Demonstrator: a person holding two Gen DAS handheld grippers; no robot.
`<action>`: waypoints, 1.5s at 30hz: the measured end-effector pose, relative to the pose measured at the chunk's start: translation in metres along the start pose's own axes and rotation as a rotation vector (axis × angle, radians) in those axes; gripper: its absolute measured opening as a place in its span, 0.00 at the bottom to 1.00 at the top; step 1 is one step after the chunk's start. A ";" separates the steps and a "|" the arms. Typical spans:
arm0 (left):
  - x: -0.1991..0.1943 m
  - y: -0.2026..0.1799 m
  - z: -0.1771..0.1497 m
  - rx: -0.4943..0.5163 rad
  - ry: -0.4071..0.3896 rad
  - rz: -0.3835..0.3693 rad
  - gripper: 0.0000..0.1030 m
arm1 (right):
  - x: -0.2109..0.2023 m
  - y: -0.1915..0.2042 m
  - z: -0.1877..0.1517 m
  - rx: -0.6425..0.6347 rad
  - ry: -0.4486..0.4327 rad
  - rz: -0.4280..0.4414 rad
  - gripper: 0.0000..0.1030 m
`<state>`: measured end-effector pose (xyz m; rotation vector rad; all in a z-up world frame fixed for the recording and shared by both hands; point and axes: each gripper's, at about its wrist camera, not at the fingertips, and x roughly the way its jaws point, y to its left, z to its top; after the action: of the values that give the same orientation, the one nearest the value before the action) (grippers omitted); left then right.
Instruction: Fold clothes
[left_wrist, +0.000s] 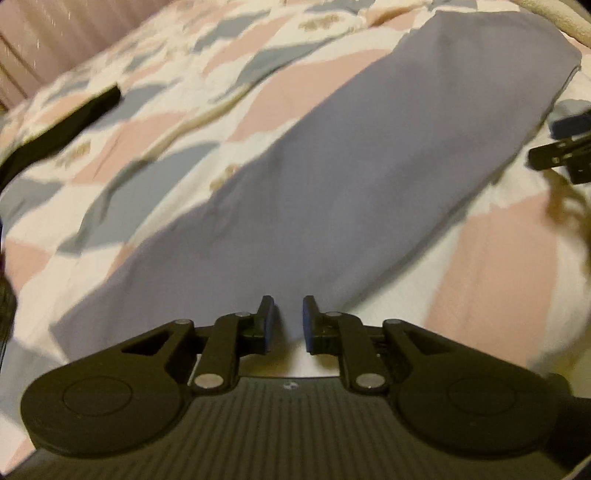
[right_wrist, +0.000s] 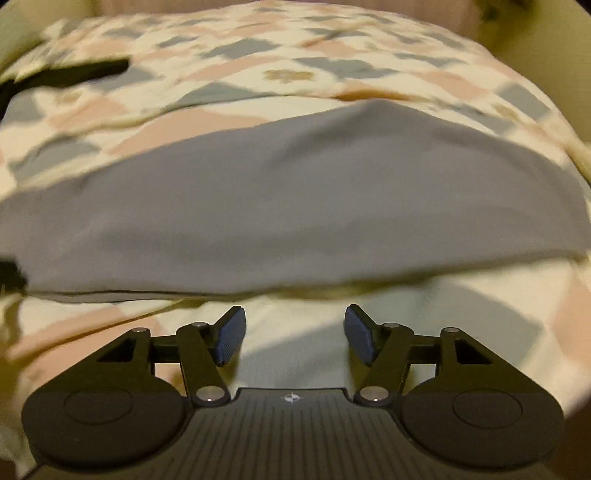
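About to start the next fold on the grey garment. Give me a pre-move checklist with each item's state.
1. Left tool open, nothing between its fingers: ok.
2. Right tool open and empty: ok.
3. Grey garment lying flat in a long strip on the patterned quilt: ok.
4. Near edge of the garment visible ahead of the right tool: ok.
5. Black item lies apart from the garment: ok.
6. Layers aligned inside the fold: cannot tell.
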<state>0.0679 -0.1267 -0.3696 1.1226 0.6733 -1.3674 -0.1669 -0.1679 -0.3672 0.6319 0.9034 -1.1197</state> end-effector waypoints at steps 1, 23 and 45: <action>-0.010 0.000 0.000 -0.011 0.018 -0.014 0.15 | -0.011 -0.002 -0.003 0.044 -0.002 -0.008 0.63; -0.273 0.067 -0.053 -0.073 -0.231 -0.085 0.45 | -0.267 0.095 -0.007 0.399 -0.198 -0.050 0.91; -0.301 0.023 -0.042 -0.090 -0.186 -0.045 0.48 | -0.291 0.049 -0.015 0.329 -0.153 -0.059 0.92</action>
<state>0.0551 0.0304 -0.1088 0.9012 0.6212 -1.4458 -0.1714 0.0005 -0.1247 0.7789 0.6147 -1.3653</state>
